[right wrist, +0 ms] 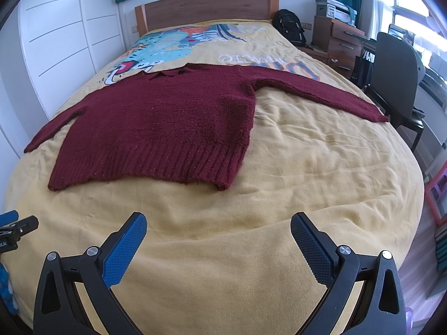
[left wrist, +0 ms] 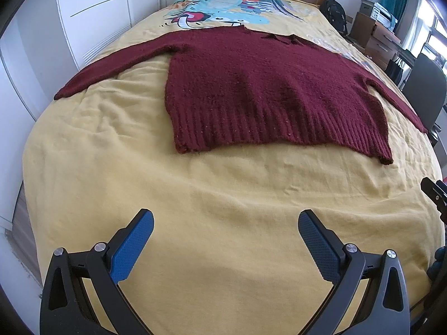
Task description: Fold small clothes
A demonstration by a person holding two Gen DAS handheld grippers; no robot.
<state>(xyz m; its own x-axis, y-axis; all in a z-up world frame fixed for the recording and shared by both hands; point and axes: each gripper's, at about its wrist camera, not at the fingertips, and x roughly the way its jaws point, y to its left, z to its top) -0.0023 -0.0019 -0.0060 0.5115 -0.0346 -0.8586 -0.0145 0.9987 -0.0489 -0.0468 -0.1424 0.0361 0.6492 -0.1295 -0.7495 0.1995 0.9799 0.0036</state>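
A dark red knitted sweater [left wrist: 265, 89] lies flat on a yellow bedspread [left wrist: 223, 201], ribbed hem toward me and both sleeves spread out to the sides. It also shows in the right wrist view [right wrist: 167, 128]. My left gripper [left wrist: 225, 217] is open and empty, hovering over bare bedspread short of the hem. My right gripper [right wrist: 218, 222] is open and empty, also short of the hem, over the bedspread [right wrist: 251, 237]. Part of the right gripper shows at the right edge of the left wrist view [left wrist: 435, 192].
A wooden headboard [right wrist: 206, 8] stands at the far end. White wardrobe doors [right wrist: 64, 42] line the left side. A black backpack [right wrist: 289, 25], wooden drawers [right wrist: 338, 39] and a dark chair [right wrist: 396, 78] stand to the right of the bed.
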